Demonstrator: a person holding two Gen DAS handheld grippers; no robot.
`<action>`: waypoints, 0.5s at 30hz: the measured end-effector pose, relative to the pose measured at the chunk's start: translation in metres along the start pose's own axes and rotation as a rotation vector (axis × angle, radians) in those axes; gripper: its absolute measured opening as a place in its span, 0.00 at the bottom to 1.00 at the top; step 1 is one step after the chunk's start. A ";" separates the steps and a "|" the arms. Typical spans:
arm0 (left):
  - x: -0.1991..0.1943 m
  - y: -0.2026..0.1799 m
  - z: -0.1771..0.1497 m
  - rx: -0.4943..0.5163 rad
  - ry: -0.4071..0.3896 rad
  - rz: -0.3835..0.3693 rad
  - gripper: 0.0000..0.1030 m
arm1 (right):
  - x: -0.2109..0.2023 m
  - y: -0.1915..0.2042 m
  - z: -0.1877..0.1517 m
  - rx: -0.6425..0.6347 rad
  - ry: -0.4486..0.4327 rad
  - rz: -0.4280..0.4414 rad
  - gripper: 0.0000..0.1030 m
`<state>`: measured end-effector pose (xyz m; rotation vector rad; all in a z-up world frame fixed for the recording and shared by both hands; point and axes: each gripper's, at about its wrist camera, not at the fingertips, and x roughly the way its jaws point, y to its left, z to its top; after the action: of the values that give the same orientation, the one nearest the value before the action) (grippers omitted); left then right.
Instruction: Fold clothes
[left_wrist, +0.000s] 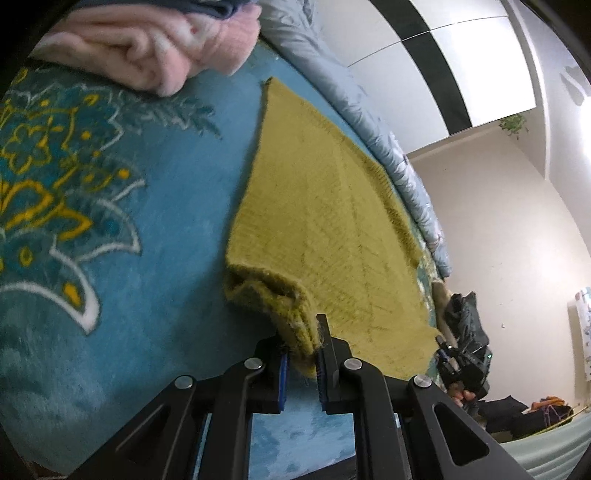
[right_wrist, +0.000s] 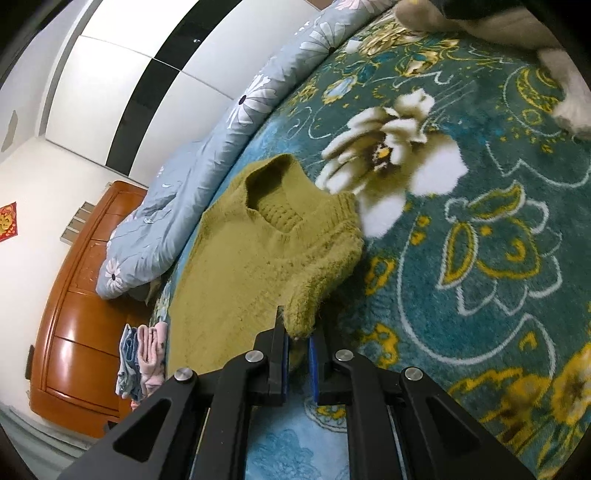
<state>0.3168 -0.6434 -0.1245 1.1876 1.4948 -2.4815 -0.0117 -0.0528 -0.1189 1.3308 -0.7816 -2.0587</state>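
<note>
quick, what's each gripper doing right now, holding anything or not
Left gripper: shut on an edge of the mustard knit sweater.
Right gripper: shut on a corner of the same sweater near its collar.

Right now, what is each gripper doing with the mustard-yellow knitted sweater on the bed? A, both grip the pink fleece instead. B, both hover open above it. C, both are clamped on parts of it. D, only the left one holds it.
C: the left gripper and the right gripper each have their jaws shut on a bunched part of the mustard-yellow sweater.
</note>
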 end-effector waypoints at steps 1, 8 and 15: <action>0.002 0.001 -0.002 -0.004 0.003 0.001 0.12 | 0.000 0.000 0.000 0.001 0.001 -0.006 0.08; 0.008 0.016 -0.013 -0.031 0.042 0.003 0.14 | -0.002 0.047 0.011 -0.088 -0.002 -0.105 0.08; 0.004 0.022 -0.019 -0.019 0.029 -0.040 0.14 | 0.005 0.151 0.017 -0.298 -0.015 -0.148 0.08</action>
<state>0.3334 -0.6388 -0.1483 1.2079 1.5601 -2.4799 -0.0082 -0.1548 -0.0064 1.2365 -0.3713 -2.1990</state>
